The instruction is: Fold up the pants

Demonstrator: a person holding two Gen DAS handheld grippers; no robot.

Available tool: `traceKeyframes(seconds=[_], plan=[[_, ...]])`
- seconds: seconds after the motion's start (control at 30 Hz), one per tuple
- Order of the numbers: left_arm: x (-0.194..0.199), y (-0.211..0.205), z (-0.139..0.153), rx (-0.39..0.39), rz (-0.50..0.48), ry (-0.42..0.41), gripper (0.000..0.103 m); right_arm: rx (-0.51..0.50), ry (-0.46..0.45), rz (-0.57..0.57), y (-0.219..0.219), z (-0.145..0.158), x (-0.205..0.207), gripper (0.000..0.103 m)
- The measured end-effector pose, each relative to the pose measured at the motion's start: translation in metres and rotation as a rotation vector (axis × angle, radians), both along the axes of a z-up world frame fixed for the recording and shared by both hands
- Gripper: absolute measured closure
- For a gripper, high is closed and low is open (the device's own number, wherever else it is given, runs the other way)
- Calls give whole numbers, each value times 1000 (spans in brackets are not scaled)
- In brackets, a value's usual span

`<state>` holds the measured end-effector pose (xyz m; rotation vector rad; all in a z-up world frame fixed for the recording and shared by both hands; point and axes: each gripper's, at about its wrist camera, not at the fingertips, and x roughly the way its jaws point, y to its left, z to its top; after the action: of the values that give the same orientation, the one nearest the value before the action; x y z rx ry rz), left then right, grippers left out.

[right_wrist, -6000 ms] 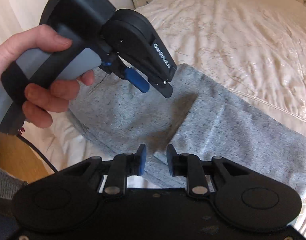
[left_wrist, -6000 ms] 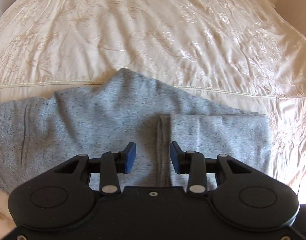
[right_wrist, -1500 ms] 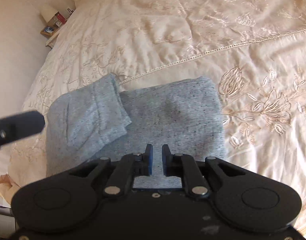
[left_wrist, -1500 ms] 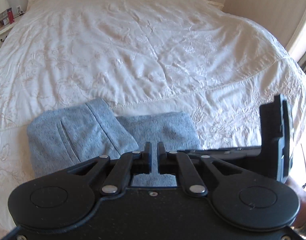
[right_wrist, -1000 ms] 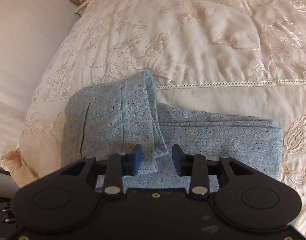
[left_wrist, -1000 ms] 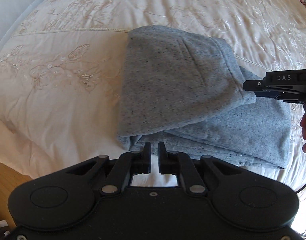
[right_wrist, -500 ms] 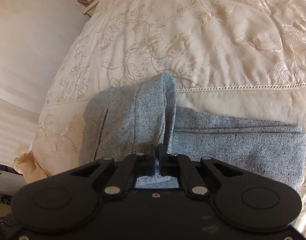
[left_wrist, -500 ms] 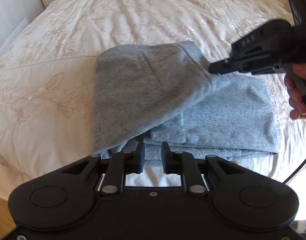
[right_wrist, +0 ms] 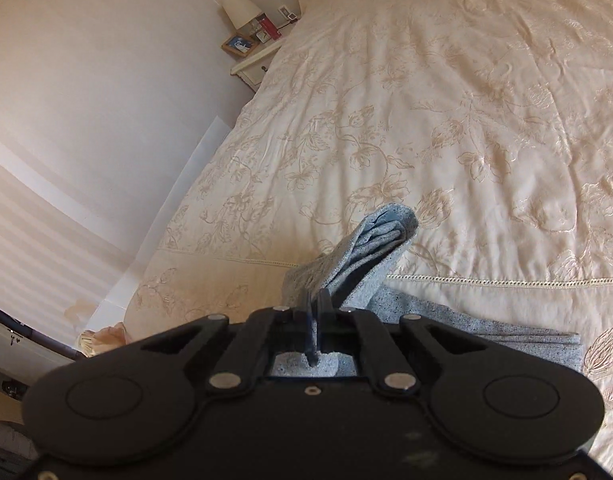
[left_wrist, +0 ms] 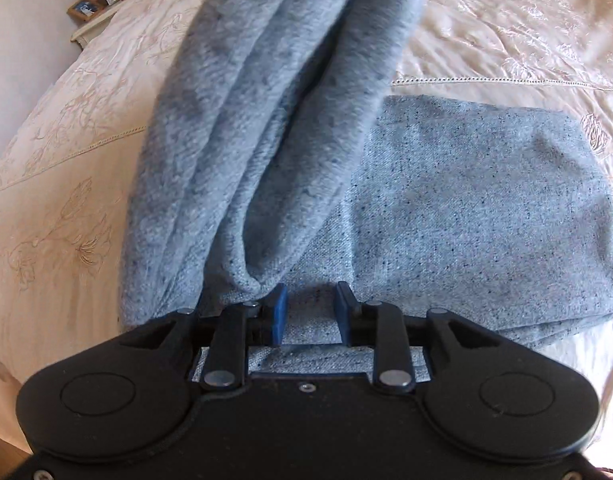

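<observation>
The grey marled pants (left_wrist: pixel 466 208) lie partly folded near the foot edge of the bed (left_wrist: pixel 58 184), on its cream embroidered bedspread (right_wrist: pixel 446 120). 1 flat folded section rests on the cover, and a second part of the same garment is raised off it as a thick, creased column that climbs out of the top of the left wrist view. In the right wrist view that raised part ends in a bunched fold of several layers standing above the flat section.

The right tongs (right_wrist: pixel 315 320) are pinched fully together on the raised fabric: the 2 fingers meet with the cloth caught between them, and a strip of grey material shows just behind them.

The left tongs (left_wrist: pixel 309 314) point steeply down over the near edge of the flat section. Their jaws are opening, roughly half spread, with blue pads (left_wrist: pixel 280 312) showing. Flat fabric is visible in the gap, but the pads do not press on it. The bottom of the raised fold sits against the outer side of the left-hand finger.

Beyond the bed's far corner stands a bedside table (right_wrist: pixel 258 64) with a lamp (right_wrist: pixel 240 8) and a picture frame (right_wrist: pixel 237 45), beside a pale wall (right_wrist: pixel 98 100).
</observation>
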<state>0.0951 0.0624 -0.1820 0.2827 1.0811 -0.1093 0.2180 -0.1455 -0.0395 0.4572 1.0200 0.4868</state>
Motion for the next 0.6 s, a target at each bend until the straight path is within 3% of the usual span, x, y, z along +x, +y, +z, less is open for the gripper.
traceKeyframes(seconds=[0.13,0.2,0.23,0.27,0.33,0.4,0.6], plan=[[-10,12,2,-9,10,1,62,-17,-36,-111,-44,18,-23,101],[-13,16,2,-20,19,18,61,-48,31,-109,-61,8,-27,100],[-12,17,2,-19,24,20,61,-65,59,-115,-65,0,-29,93],[-12,18,1,-15,26,20,58,-88,90,-110,-69,-14,-32,91],[-10,16,2,-15,27,26,58,-125,120,-92,-68,-45,-35,76],[-9,18,3,-26,43,36,58,-154,142,-102,-64,-77,-33,70],[-1,36,0,-125,189,99,57,-161,276,-95,-39,-160,-3,63]])
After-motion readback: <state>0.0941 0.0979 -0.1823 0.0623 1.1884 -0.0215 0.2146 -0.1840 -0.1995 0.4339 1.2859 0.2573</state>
